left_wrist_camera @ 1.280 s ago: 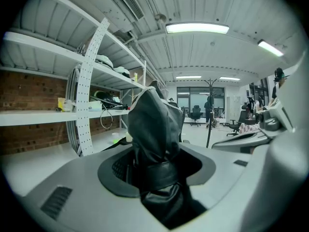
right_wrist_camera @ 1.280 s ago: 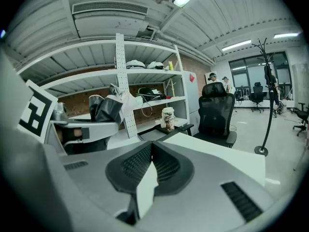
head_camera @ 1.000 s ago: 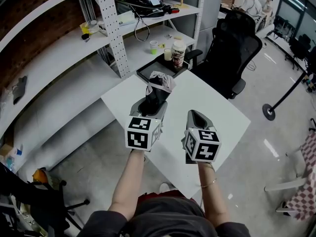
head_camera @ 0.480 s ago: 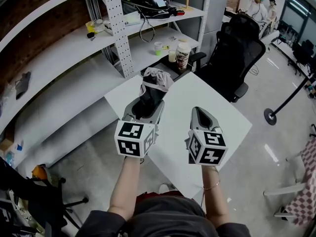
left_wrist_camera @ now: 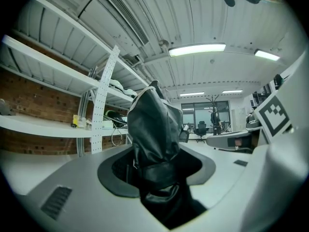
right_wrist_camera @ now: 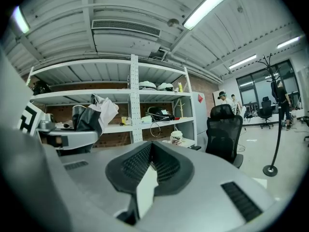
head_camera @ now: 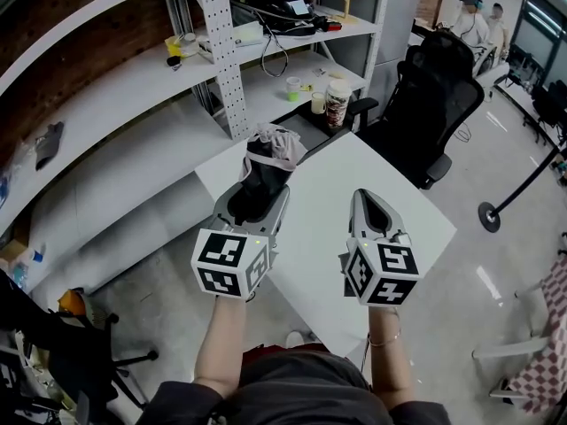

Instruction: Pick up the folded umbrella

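The folded umbrella (head_camera: 266,162) is black with a pale grey and white bunched end. It sticks forward out of my left gripper (head_camera: 255,197), which is shut on its black body and holds it in the air above the white table (head_camera: 416,228). In the left gripper view the umbrella (left_wrist_camera: 153,129) fills the gap between the jaws and rises past them. My right gripper (head_camera: 366,200) hovers to the right, shut, with nothing in it. From the right gripper view the right gripper (right_wrist_camera: 150,148) shows its jaws meeting at the tip, and the umbrella (right_wrist_camera: 91,114) is at the left.
White shelving with a perforated post (head_camera: 221,51) runs along the back, with cups and a jar (head_camera: 337,102) on it. A black tray (head_camera: 312,133) lies at the table's far edge. A black office chair (head_camera: 434,87) stands at the right. People stand far back right.
Both grippers have risen toward the camera. The umbrella has gone up with the left gripper, further above the table. Neither gripper's jaws have changed.
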